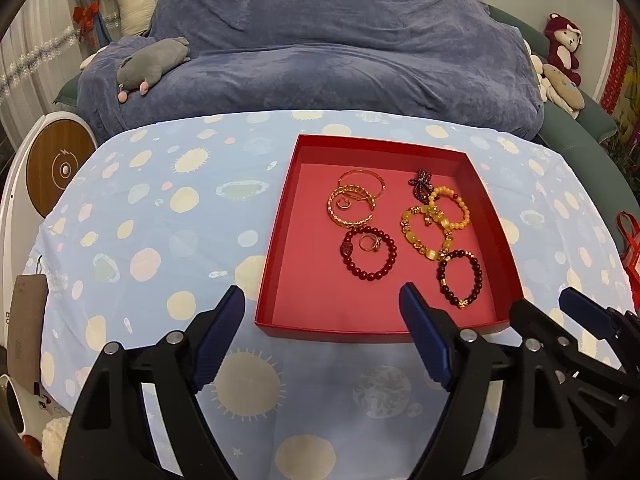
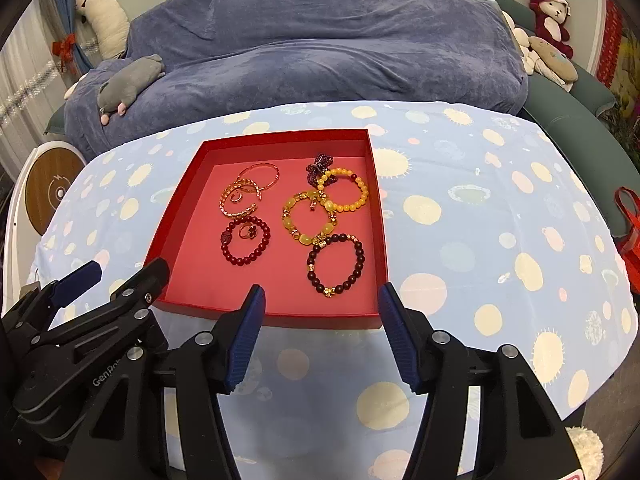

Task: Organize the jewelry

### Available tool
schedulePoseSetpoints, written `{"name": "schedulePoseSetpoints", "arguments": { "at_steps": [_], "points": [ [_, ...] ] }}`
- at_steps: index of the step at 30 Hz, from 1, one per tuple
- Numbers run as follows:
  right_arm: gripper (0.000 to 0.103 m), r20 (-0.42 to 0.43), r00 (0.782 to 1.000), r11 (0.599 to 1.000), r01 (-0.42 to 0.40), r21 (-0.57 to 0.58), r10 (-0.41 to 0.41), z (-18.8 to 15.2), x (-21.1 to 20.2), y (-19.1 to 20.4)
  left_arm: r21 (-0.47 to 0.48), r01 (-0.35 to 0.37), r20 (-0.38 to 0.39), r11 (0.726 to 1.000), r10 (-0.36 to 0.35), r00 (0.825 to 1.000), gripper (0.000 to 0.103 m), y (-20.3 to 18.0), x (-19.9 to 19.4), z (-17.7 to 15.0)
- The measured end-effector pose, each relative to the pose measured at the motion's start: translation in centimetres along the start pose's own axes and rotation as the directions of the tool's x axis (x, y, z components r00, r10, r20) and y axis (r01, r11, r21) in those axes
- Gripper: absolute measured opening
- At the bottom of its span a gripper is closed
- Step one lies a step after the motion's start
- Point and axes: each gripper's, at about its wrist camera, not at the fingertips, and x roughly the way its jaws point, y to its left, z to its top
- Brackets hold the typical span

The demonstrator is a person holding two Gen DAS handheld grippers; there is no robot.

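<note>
Your fingers on both the left gripper and right gripper stand spread and empty, at the red tray's near edge. The dark bead bracelet lies just ahead of the right gripper, nearer it.

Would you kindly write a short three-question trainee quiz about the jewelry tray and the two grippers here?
1. True or false: the left gripper holds a bracelet.
2. Which lies nearest the tray's front wall? A. gold bangles B. dark bracelet C. purple bow
3. Fill in: a small ring lies inside the ___ bracelet.

Key: 1 false, both the left and the right gripper are open and empty; 2 B; 3 red.
</note>
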Motion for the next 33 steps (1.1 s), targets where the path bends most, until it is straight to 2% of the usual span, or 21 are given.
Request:
{"name": "schedulePoseSetpoints", "arguments": {
  "at_steps": [3,5,8,14,19,20,22,23,33],
  "points": [
    [0.065,-0.002,1.0,1.0,0.01,0.016,-0.01,-0.4,-0.3,-0.3,-0.005,-0.025,0.003,1.0,0.025,1.0,0.087,0.2,-0.3,-0.2],
    [0.073,-0.001,1.0,0.999,0.008,0.035,-0.008,-0.7,-0.4,-0.8,-0.015,-0.028,0.0,1.0,0.028,1.0,0.093,0.5,-0.5,-0.3],
    [0.084,0.004,1.0,0.998,0.022,0.051,-0.022,-1.1,-0.4,-1.1,-0.014,-0.032,0.0,0.999,0.032,1.0,0.093,0.6,-0.6,-0.5],
    [0.085,-0.018,1.0,0.999,0.012,0.039,-0.011,-1.6,0.3,-1.3,0.001,-0.058,-0.002,0.998,0.058,0.998,0.094,0.6,-0.3,-1.1],
    [0.087,0.026,0.999,0.999,0.045,0.013,-0.045,-1.8,0.1,-1.1,0.01,-0.069,-0.006,0.998,0.069,0.998,0.094,0.4,-0.1,-1.4],
    [0.088,0.029,0.998,0.999,0.049,0.011,-0.05,-1.8,0.1,-1.0,0.013,-0.074,-0.004,0.997,0.074,0.997,0.094,0.3,0.0,-1.5],
    [0.097,0.028,0.998,0.998,0.055,0.019,-0.055,-1.8,0.2,-1.2,0.006,-0.091,0.0,0.996,0.091,0.996,0.094,0.4,0.1,-1.6],
    [0.097,0.024,0.998,0.998,0.049,0.024,-0.05,-1.8,0.2,-1.3,0.002,-0.075,-0.001,0.997,0.075,0.997,0.094,0.5,0.1,-1.6],
    [0.097,-0.002,0.999,0.998,0.044,0.045,-0.044,-2.2,0.8,-1.6,0.005,-0.096,-0.002,0.995,0.096,0.995,0.094,0.3,0.5,-1.9]
  ]
}}
